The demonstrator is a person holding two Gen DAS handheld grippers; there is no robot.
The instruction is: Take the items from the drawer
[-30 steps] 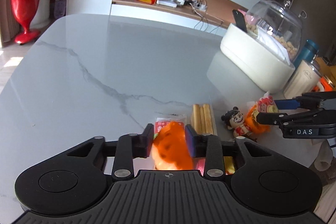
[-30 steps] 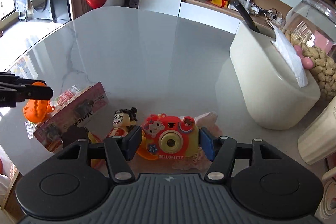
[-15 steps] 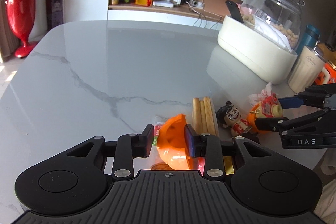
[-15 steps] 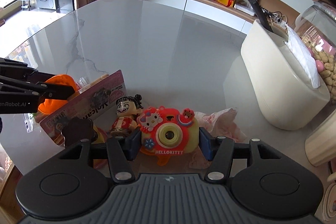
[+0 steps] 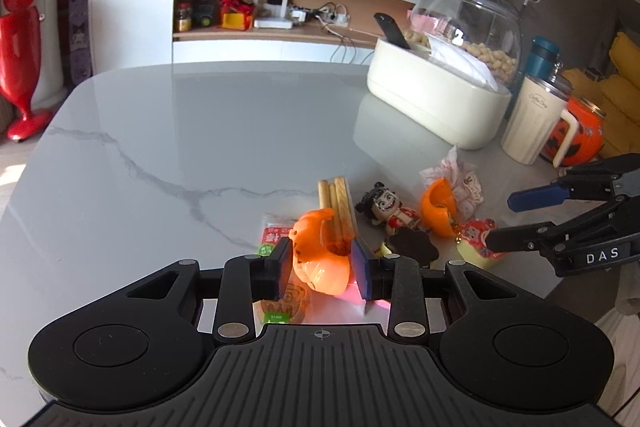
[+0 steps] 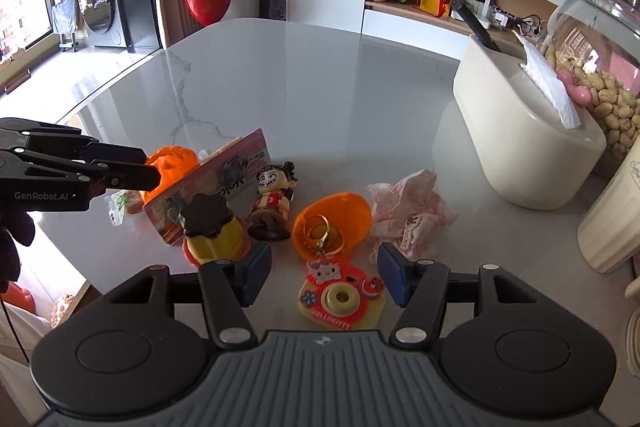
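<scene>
My left gripper (image 5: 321, 267) is shut on an orange plastic toy (image 5: 316, 259), low over the near edge of the marble table (image 5: 200, 131). In the right wrist view the left gripper (image 6: 148, 167) comes in from the left with the orange toy (image 6: 172, 163) at its tips. My right gripper (image 6: 324, 271) stands open. A Hello Kitty toy camera (image 6: 340, 301) lies on the table between its fingers and touches neither. In the left wrist view the right gripper (image 5: 516, 217) hovers over the toy camera (image 5: 474, 239). No drawer is in view.
Near the table's front edge lie a small doll (image 6: 272, 203), an orange half shell with gold rings (image 6: 332, 223), a crumpled pink wrapper (image 6: 404, 215), a yellow pudding toy (image 6: 212, 231), a pink package (image 6: 224, 179) and biscuit sticks (image 5: 336, 203). A white box (image 6: 520, 147) and cream jug (image 5: 532, 123) stand at the right.
The right gripper has opened and let the toy camera down onto the table. The left gripper still holds the orange toy and has come lower, close to the packets.
</scene>
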